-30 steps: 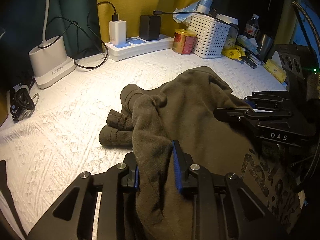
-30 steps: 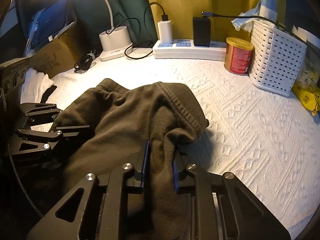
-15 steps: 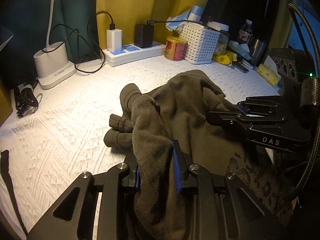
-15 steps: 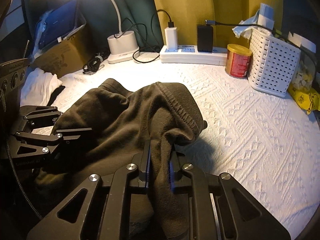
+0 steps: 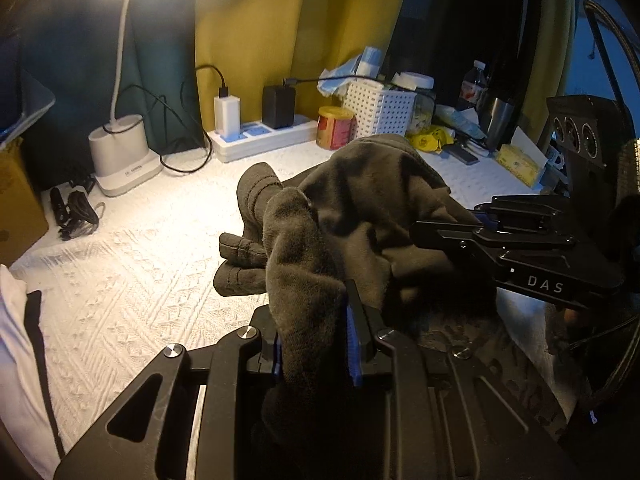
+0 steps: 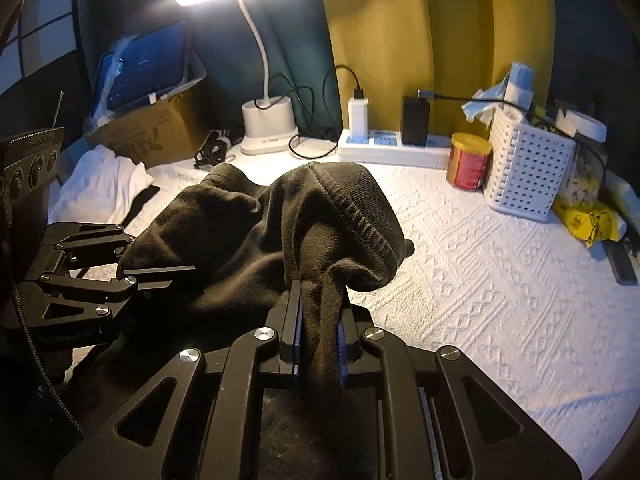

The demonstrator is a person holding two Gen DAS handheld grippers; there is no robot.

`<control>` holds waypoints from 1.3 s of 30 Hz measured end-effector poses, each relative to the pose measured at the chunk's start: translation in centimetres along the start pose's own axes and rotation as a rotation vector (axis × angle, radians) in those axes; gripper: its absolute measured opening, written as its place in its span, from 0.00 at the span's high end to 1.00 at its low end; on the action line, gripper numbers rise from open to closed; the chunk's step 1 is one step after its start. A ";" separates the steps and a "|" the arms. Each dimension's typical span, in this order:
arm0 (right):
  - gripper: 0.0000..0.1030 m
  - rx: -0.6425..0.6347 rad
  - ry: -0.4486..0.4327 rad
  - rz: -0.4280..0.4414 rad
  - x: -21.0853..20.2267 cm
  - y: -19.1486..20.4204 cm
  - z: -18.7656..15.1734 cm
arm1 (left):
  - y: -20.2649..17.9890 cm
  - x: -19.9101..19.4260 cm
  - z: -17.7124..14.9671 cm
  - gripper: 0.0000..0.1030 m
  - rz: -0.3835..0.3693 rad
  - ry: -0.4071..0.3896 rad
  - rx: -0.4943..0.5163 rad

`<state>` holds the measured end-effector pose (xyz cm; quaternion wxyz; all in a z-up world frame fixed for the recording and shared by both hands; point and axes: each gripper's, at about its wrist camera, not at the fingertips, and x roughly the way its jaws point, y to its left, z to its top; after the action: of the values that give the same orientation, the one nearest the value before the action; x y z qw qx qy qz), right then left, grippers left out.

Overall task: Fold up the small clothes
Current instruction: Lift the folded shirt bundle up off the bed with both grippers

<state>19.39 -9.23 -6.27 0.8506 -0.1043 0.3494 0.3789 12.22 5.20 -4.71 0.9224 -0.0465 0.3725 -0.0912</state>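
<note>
Olive knit, the garment felt soft, light and floppy; my left gripper and right gripper each clenched a bunched edge, the right fingers having just tightened.

"DAS" — white letters on the right gripper body.

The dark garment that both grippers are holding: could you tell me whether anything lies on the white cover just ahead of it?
Nothing visible does. The dark garment has bare white cover ahead; the red can and white basket stand further back.
</note>
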 end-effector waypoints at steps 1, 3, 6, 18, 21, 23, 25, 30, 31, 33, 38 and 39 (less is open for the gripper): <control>0.86 -0.002 -0.007 -0.002 -0.4 0.1 0.0 | -0.2 -0.4 0.0 0.79 0.002 -0.010 0.004; 0.86 -0.004 -0.018 -0.005 -1.1 0.4 0.1 | -0.5 -1.1 -0.1 0.79 0.005 -0.029 0.010; 0.86 -0.010 -0.039 -0.010 -2.3 0.8 0.1 | -0.8 -2.2 -0.1 0.79 0.009 -0.053 0.017; 0.86 -0.057 -0.122 -0.037 -6.6 2.6 0.7 | -1.9 -5.9 0.2 0.79 0.005 -0.130 0.040; 0.86 -0.072 -0.146 -0.042 -7.9 3.1 1.0 | -2.3 -7.0 0.3 0.79 0.011 -0.158 0.049; 0.86 -0.082 -0.164 -0.042 -8.8 3.5 1.2 | -2.6 -7.6 0.3 0.79 0.013 -0.173 0.052; 0.86 -0.085 -0.179 -0.038 -9.5 3.8 1.3 | -2.7 -8.4 0.3 0.79 0.019 -0.193 0.054; 0.86 -0.103 -0.218 -0.036 -11.5 4.8 1.6 | -2.9 -10.1 0.4 0.79 0.026 -0.234 0.056; 0.86 -0.106 -0.225 -0.036 -11.8 5.0 1.7 | -3.0 -10.5 0.4 0.79 0.029 -0.241 0.060; 0.86 -0.114 -0.240 -0.035 -12.5 5.4 1.8 | -3.2 -11.1 0.5 0.79 0.033 -0.255 0.067; 0.86 -0.123 -0.276 -0.019 -14.3 6.3 2.0 | -3.3 -12.5 0.4 0.79 0.036 -0.288 0.069; 0.86 -0.124 -0.282 -0.018 -14.6 6.4 2.1 | -3.3 -12.8 0.4 0.79 0.036 -0.293 0.067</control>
<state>9.00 -12.23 5.66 0.8865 -0.1056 0.2013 0.4031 3.02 4.57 4.73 0.9694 -0.0219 0.2312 -0.0792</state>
